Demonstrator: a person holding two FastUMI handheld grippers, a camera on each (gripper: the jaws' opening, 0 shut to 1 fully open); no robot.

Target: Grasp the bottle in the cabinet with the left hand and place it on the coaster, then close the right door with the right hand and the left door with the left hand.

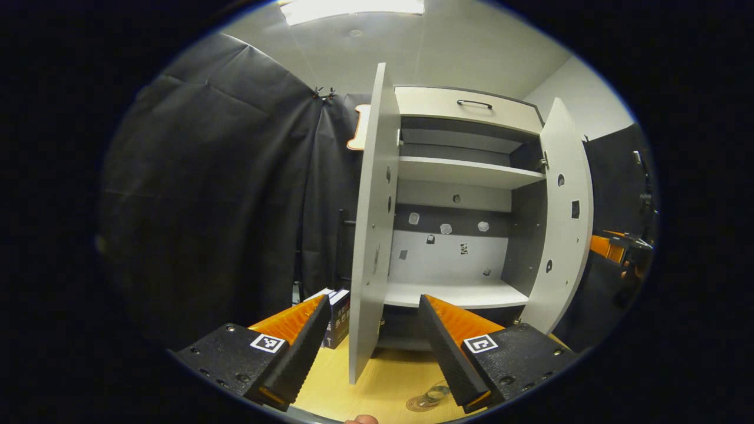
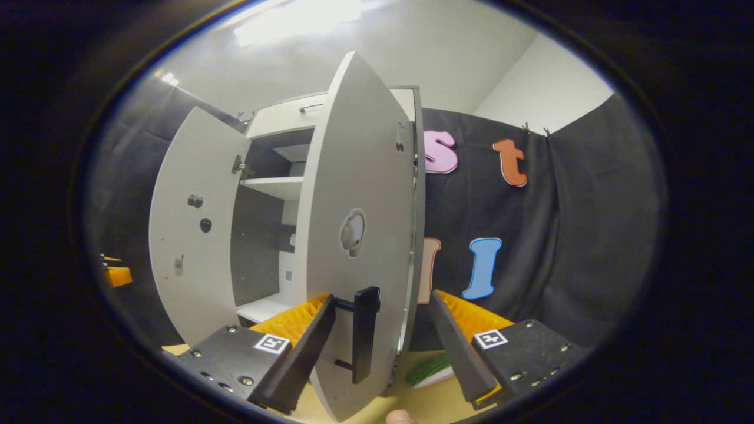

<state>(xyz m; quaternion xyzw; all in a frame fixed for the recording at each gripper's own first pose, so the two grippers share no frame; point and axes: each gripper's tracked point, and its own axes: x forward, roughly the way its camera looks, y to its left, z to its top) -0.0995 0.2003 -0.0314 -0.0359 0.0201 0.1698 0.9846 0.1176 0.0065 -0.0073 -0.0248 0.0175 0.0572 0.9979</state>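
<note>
In the left gripper view, the left tool stands wide open with nothing between its two fingers. Beyond it stands one pale cabinet with two doors, both swung open: the left door edge-on and the right door turned outward. Inside are two shelves, the upper shelf and the lower shelf, both bare. One drawer front with a dark handle sits on top. At the bottom edge, on the wooden table, a clear bottle stands on a round coaster, just beside the tool's right-hand finger; it is see-through and partly cut off. One small dark box stands to the left of the cabinet.

In the right gripper view, the right tool is also wide open and grips nothing. The right door stands between its fingers, and the door's one black handle lies just beside the left-hand finger; I cannot tell if they touch. The left door hangs open farther off. Something green lies on the table.
</note>
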